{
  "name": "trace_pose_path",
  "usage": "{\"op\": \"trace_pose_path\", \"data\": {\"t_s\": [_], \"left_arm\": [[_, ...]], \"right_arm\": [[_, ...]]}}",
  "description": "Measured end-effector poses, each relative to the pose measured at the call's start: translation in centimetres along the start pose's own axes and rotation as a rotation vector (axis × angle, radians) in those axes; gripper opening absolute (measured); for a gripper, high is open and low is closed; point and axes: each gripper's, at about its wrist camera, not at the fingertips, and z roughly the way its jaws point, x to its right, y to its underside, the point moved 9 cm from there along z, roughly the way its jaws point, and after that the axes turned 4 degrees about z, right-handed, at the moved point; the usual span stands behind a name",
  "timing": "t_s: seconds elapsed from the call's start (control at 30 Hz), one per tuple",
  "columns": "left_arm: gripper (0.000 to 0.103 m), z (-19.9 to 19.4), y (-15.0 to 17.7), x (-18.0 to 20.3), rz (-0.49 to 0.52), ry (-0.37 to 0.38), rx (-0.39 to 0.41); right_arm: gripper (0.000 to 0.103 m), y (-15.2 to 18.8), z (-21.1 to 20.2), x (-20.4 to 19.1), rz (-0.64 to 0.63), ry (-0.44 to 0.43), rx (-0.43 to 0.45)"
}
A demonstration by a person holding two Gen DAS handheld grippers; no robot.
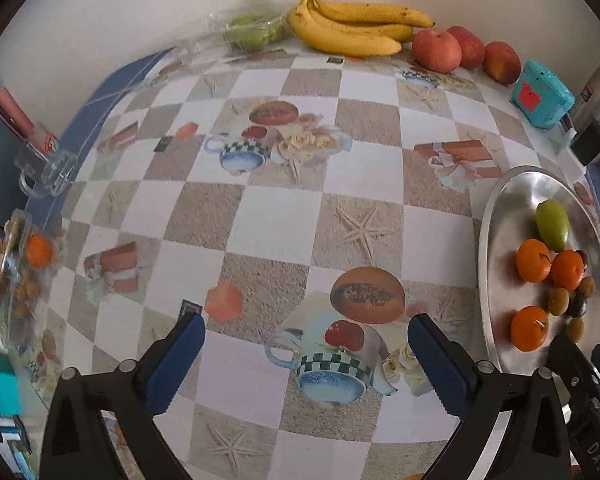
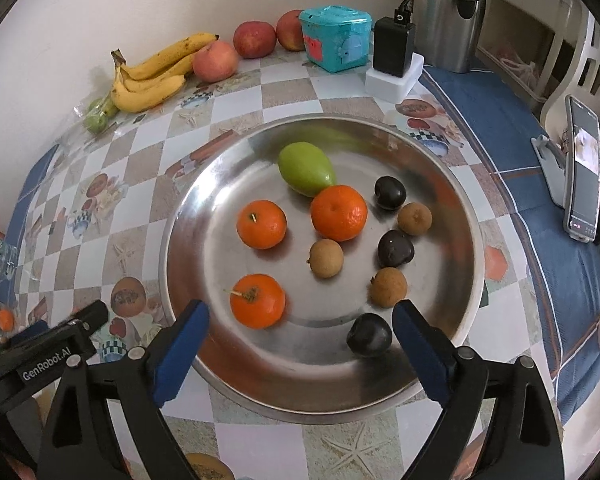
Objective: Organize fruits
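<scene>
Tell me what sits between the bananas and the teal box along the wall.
Three red apples sit in a row between the bananas and the teal box; the left wrist view shows it best.

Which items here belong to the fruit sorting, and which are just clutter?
Job: steel tray, tangerines, green fruit, dark plums, longans, bananas, apples.
Clutter: teal box, charger, phone, flask.
</scene>
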Motion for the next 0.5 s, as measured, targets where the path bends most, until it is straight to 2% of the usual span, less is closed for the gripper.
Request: {"op": "trace_pose_path", "data": {"t_s": [0.17,0.5], "left_arm": [[0.102,-1.1,-0.3,-0.6,0.023,-0.033,0.025],[0.1,-3.4,1.0,-0.8,0.073,0.039,0.016]], "right_arm": [[0.093,0.2,-0.3,-0.5,-0.011,-0.011,0.0],[0.093,1.1,-2.1,-1.4,-0.042,-0.009,0.021]]}}
